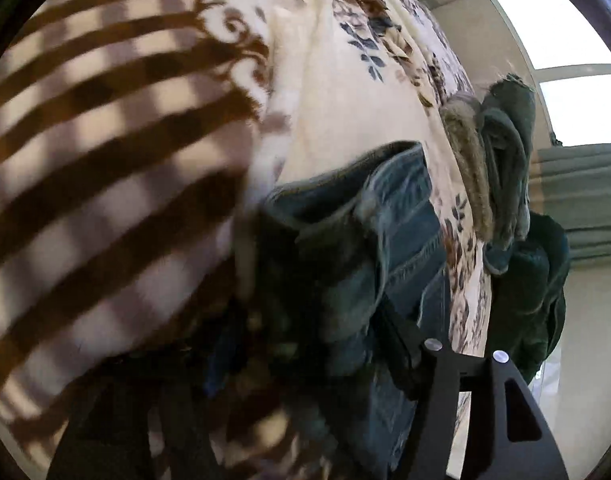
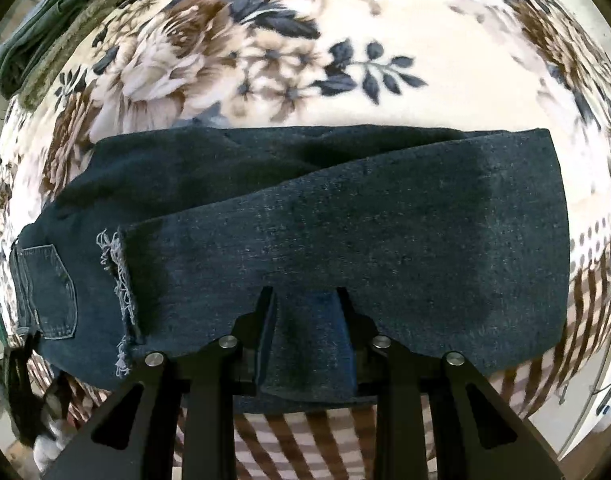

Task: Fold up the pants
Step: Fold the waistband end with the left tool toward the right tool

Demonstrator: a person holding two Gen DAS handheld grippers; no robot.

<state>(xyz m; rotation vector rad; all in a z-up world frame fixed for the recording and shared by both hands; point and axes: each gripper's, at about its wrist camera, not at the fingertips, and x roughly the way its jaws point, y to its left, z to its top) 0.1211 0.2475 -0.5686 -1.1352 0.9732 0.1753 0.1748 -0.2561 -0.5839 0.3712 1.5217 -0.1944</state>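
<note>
Dark blue jeans (image 2: 305, 216) lie folded lengthwise across a floral blanket (image 2: 265, 52), with a back pocket (image 2: 51, 292) at the left and a frayed hem (image 2: 119, 280) beside it. My right gripper (image 2: 305, 300) is open, its two fingers straddling the near edge of the denim. In the left wrist view the waist end of the jeans (image 1: 369, 216) is bunched up right against my left gripper (image 1: 365, 320). Its fingers are mostly buried in the cloth and blurred.
A green jacket with fur trim (image 1: 501, 160) lies at the blanket's far edge, also top left in the right wrist view (image 2: 45, 20). A brown striped part of the blanket (image 1: 105, 140) lies on the near side. A window (image 1: 565, 40) is beyond.
</note>
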